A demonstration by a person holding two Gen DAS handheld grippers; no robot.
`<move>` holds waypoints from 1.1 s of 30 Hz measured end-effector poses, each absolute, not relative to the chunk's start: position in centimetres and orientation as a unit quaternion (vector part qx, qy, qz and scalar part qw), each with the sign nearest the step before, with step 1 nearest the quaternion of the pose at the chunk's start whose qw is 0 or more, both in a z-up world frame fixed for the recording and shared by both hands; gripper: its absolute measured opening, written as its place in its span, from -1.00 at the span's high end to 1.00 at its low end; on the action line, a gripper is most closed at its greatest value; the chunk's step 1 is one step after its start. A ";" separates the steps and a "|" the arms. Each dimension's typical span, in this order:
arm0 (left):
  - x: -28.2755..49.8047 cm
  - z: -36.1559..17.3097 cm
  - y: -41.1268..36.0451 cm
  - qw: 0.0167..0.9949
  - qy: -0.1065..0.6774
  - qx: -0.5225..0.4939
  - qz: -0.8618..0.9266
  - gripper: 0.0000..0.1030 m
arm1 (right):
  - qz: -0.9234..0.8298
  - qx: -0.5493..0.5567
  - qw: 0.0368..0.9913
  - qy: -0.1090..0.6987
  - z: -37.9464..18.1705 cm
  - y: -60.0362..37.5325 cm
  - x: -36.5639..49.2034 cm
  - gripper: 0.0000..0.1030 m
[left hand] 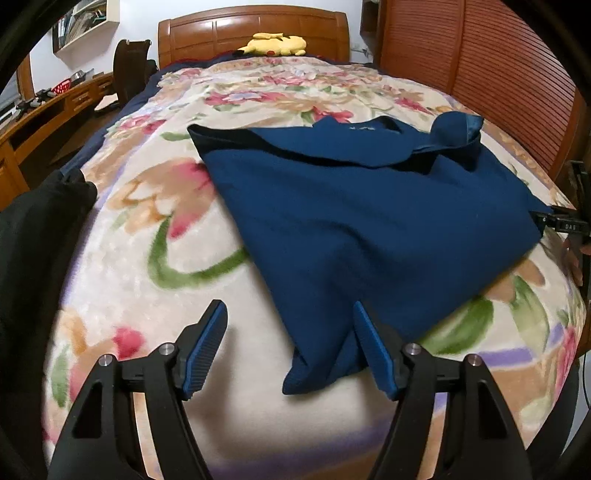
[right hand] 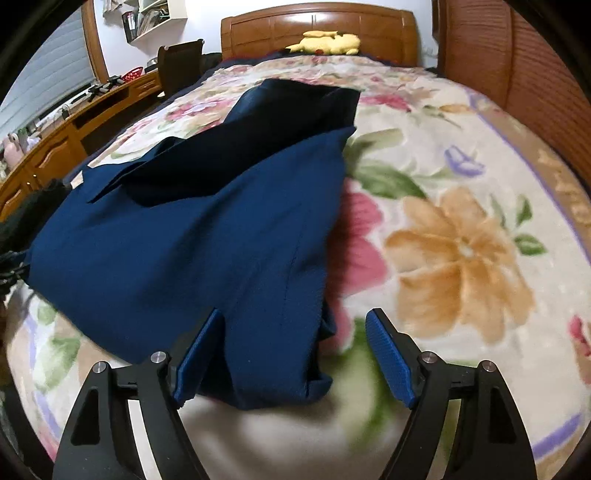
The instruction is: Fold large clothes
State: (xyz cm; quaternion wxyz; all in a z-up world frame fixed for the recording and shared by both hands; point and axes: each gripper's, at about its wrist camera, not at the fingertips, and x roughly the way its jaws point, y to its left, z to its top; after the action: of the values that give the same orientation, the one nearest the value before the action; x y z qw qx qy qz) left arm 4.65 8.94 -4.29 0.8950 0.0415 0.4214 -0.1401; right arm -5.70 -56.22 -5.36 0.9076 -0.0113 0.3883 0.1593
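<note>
A dark blue shirt (left hand: 369, 229) lies partly folded on the floral blanket, a sleeve folded across its far part. My left gripper (left hand: 290, 314) is open, low over the bed at the shirt's near left corner, which lies between the fingers. In the right wrist view the shirt (right hand: 192, 251) fills the left half. My right gripper (right hand: 295, 321) is open around the shirt's near right corner, empty. The right gripper also shows at the right edge of the left wrist view (left hand: 565, 221).
The bed's floral blanket (left hand: 140, 229) spreads all around the shirt. A yellow plush toy (left hand: 275, 45) lies by the wooden headboard (left hand: 255, 29). A wooden wardrobe (left hand: 498, 74) stands at the right, a desk (right hand: 74, 129) at the left. A black garment (left hand: 33, 236) lies at the left edge.
</note>
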 end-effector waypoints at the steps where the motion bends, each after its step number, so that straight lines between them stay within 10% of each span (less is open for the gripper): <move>1: 4.6 -4.4 8.9 0.894 0.423 0.038 -0.142 -0.39 | 0.164 -0.011 0.906 0.390 -5.4 -56.1 -5.6 -0.58; 4: 4.6 -4.5 8.8 0.893 0.423 0.032 -0.152 -0.37 | 0.179 -0.013 0.900 0.398 -5.8 -55.7 -5.3 -0.58; 12: 4.6 -4.3 8.1 0.882 0.429 0.010 -0.194 0.71 | 0.210 -0.031 0.894 0.394 -5.6 -54.5 -5.8 0.34; 33: -1.6 1.1 9.4 0.908 0.360 0.005 -0.214 0.84 | 0.212 -0.063 0.927 0.304 -2.1 -55.8 -14.8 0.61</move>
State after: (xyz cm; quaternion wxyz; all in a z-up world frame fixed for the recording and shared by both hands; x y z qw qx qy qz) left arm -1.56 9.37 1.10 0.9080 0.0053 0.3598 -0.2145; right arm -14.82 -55.77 -2.07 0.9266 -0.0632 0.3039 0.2123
